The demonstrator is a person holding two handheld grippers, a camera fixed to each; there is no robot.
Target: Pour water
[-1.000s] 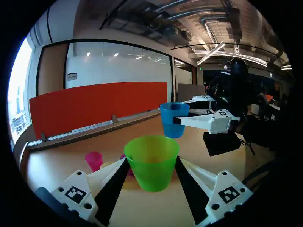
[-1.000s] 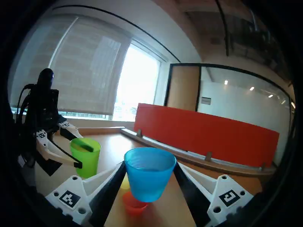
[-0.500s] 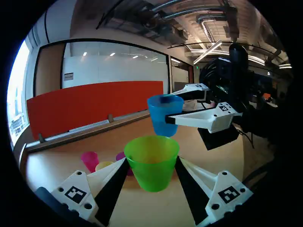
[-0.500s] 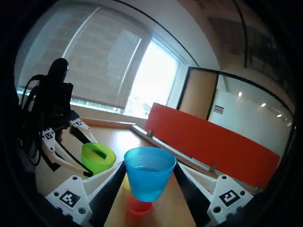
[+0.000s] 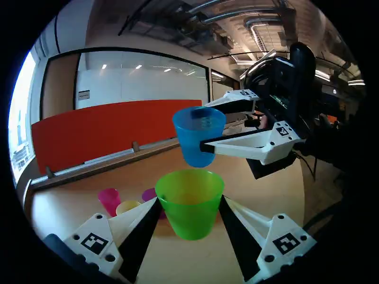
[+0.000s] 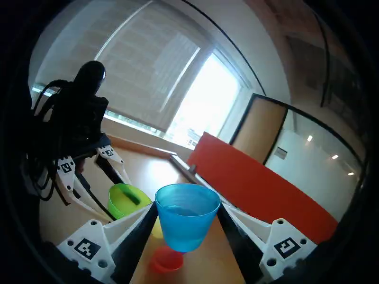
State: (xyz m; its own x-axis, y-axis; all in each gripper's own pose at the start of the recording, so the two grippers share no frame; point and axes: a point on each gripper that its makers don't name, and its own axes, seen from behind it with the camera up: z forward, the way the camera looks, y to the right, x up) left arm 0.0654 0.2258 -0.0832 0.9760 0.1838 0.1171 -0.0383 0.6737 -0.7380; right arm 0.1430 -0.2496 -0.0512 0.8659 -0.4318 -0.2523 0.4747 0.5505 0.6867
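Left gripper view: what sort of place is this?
Probably an office: an orange desk divider along a wooden desk, a glass-walled room behind it, and exposed ceiling ducts.

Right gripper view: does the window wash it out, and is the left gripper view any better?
Right gripper view: window blown out white, the black mount left of it nearly a silhouette, blue cup sharp. Left gripper view: even light, green cup crisp, fisheye bowing the orange partition.
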